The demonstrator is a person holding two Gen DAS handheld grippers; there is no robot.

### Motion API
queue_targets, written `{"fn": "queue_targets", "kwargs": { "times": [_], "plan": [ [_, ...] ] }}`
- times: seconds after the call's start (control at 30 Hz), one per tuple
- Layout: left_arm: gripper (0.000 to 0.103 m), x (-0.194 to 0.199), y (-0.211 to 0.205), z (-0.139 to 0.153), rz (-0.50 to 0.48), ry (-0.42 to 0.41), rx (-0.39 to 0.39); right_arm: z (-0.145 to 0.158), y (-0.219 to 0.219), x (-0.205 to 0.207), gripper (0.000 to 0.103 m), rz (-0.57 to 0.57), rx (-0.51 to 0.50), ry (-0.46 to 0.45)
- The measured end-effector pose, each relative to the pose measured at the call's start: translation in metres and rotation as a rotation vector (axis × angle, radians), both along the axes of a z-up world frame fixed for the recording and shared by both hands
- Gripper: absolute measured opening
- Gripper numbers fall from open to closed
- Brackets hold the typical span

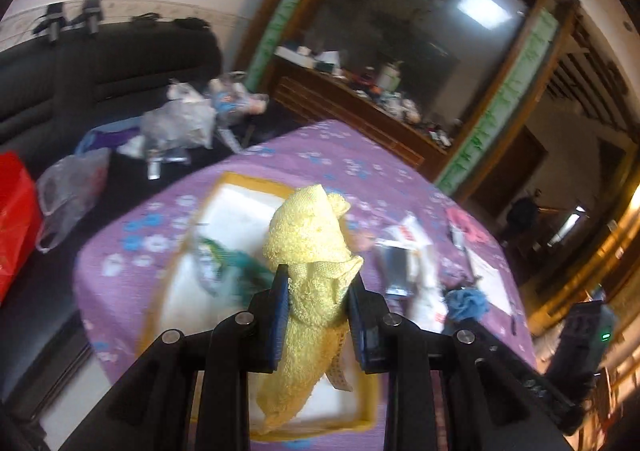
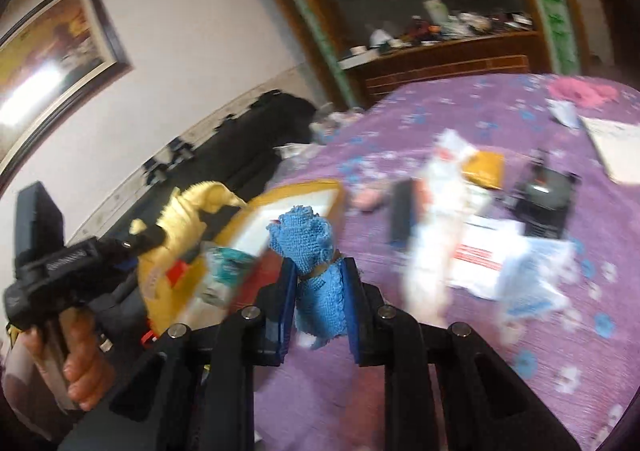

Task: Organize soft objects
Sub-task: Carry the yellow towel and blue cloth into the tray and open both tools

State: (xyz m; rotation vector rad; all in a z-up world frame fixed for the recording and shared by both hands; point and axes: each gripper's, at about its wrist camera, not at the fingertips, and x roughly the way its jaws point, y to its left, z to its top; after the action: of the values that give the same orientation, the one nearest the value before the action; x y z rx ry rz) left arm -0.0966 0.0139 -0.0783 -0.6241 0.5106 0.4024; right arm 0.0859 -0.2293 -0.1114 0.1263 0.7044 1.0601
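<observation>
My left gripper point(image 1: 318, 283) is shut on a yellow terry cloth point(image 1: 308, 239) and holds it above a white tray with a yellow rim point(image 1: 236, 203) on the purple flowered tablecloth point(image 1: 320, 155). A teal item point(image 1: 236, 259) lies in the tray. My right gripper point(image 2: 318, 271) is shut on a blue microfibre cloth point(image 2: 308, 235), held above the tablecloth point(image 2: 440, 351) just right of the tray point(image 2: 300, 195). The left gripper with the yellow cloth point(image 2: 188, 211) shows at the left of the right wrist view. A pink cloth point(image 2: 580, 91) lies at the table's far right.
White packets point(image 2: 436, 211), papers point(image 2: 612, 143), a dark phone-like item point(image 2: 402, 211) and a black device point(image 2: 544, 203) lie on the table. A black sofa point(image 1: 100, 63) with plastic bags point(image 1: 176, 123) stands to the left. A wooden sideboard point(image 1: 360, 115) stands behind.
</observation>
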Motion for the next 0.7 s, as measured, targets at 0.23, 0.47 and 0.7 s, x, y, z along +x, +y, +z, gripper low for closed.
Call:
{"fn": "queue_targets", "kwargs": {
  "times": [0.23,0.47,0.7],
  "plan": [
    [0.027,-0.001,0.020,-0.030,0.028,0.072,-0.029,-0.001,0.063,-0.008,0.022,0.112,-0.025,0.046],
    [0.027,0.016,0.034,-0.045,0.070,0.114,0.000,-0.019,0.113,-0.019,0.022,0.176,-0.081,0.067],
    [0.029,0.026,0.042,-0.062,0.065,0.156,-0.003,-0.040,0.133,-0.027,0.022,0.180,-0.166,0.071]
  ]
}}
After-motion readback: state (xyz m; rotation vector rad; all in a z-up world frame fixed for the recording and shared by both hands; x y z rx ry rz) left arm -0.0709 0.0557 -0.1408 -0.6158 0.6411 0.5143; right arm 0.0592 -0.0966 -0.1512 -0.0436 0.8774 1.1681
